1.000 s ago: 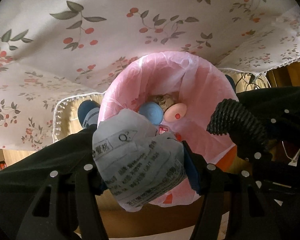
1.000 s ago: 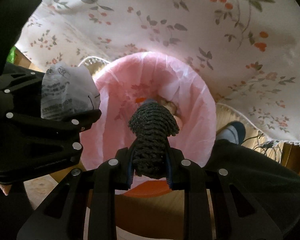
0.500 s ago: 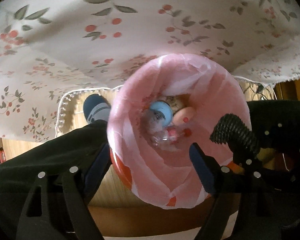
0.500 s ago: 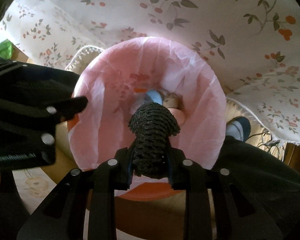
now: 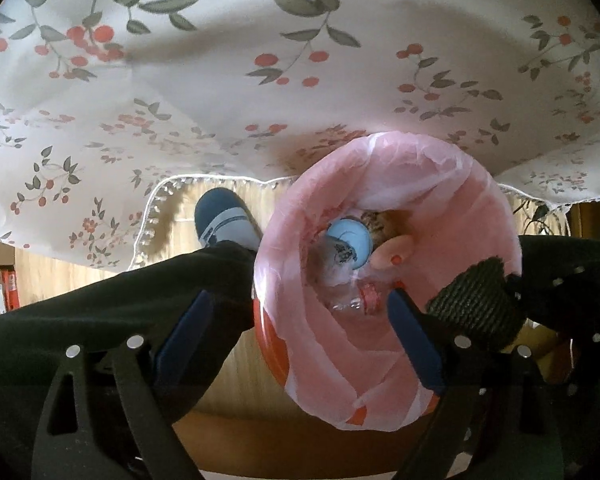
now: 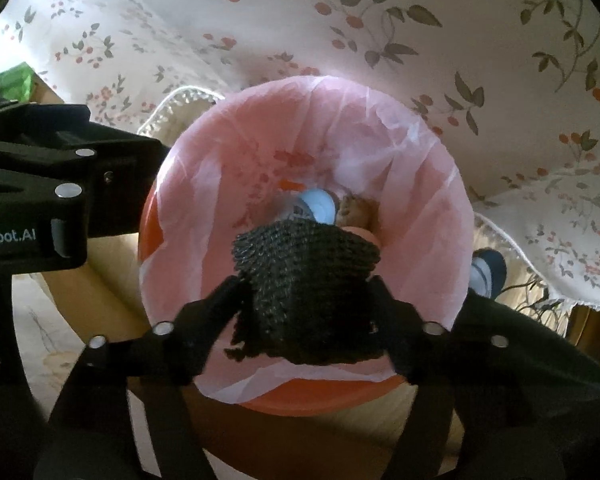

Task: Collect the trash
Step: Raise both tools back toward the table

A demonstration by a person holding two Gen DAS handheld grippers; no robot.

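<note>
Left wrist view: the left gripper (image 5: 296, 324) is spread wide, nothing held, above the pink-lined bin (image 5: 452, 384).

Right wrist view: the right gripper (image 6: 306, 300) is clenched on a black knitted piece (image 6: 304, 280) over the bin; soft, light, best pinched mid-body.

White tablecloth printed with red berries and grey-green leaves (image 5: 220, 92) hanging over wooden floor (image 5: 224, 364), lace-trimmed edge drooping. Blue-and-white shoe (image 5: 224, 216) resting on floor beneath the hem. Red-spined books (image 5: 4, 292) standing at far left.
</note>
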